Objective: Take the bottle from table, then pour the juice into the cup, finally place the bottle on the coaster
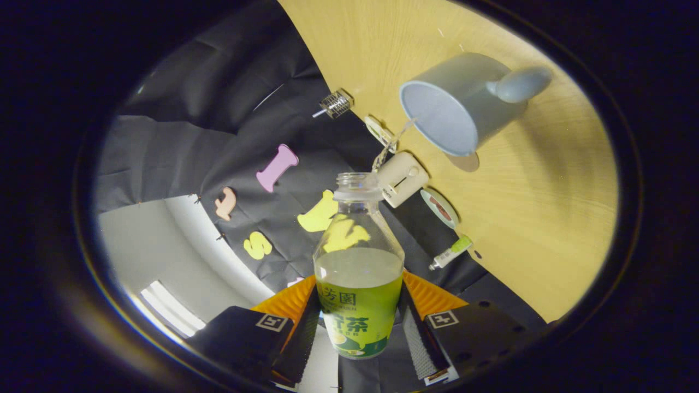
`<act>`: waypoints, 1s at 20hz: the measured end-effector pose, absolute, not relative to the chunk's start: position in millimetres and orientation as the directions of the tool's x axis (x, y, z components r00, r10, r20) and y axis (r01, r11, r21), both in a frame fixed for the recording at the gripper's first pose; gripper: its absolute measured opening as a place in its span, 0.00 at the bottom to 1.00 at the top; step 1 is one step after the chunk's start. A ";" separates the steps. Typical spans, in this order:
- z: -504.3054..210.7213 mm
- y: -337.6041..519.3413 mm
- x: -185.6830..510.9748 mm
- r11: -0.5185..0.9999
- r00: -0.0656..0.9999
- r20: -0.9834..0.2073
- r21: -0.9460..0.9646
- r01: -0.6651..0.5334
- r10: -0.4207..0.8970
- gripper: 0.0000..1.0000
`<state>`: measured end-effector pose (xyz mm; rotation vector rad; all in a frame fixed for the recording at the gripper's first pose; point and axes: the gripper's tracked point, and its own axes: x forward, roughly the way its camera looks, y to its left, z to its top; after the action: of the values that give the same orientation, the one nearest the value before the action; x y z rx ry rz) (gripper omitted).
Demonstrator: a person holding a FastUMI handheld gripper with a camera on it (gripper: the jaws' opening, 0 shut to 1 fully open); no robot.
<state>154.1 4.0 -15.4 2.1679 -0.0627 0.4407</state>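
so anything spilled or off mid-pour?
Nothing stands out. The jaws of the gripper are clamped on the open bottle, which is tipped toward the cup. A thin stream runs from its mouth to the cup's rim; no puddle shows on the table.

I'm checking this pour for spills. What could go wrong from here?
1. The stream from the bottle enters the cup close to its near rim, so a small wobble could splash the table.
2. The gripper holds the bottle low on its label; tipped this far, it might slip.
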 end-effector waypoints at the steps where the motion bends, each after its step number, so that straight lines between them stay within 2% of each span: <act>1: -12.7 3.5 153.9 -0.601 0.933 0.341 0.771 -0.209 0.113 0.77; 10: 9.1 2.2 147.0 -0.652 0.924 0.366 0.728 -0.211 0.109 0.77; 14: 24.5 -2.7 144.1 -0.680 0.904 0.419 0.686 -0.257 0.082 0.77; 20: 16.2 -3.1 143.3 -0.680 0.915 0.392 0.698 -0.224 0.101 0.77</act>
<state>143.3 -3.1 16.2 2.2627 -0.0874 0.5160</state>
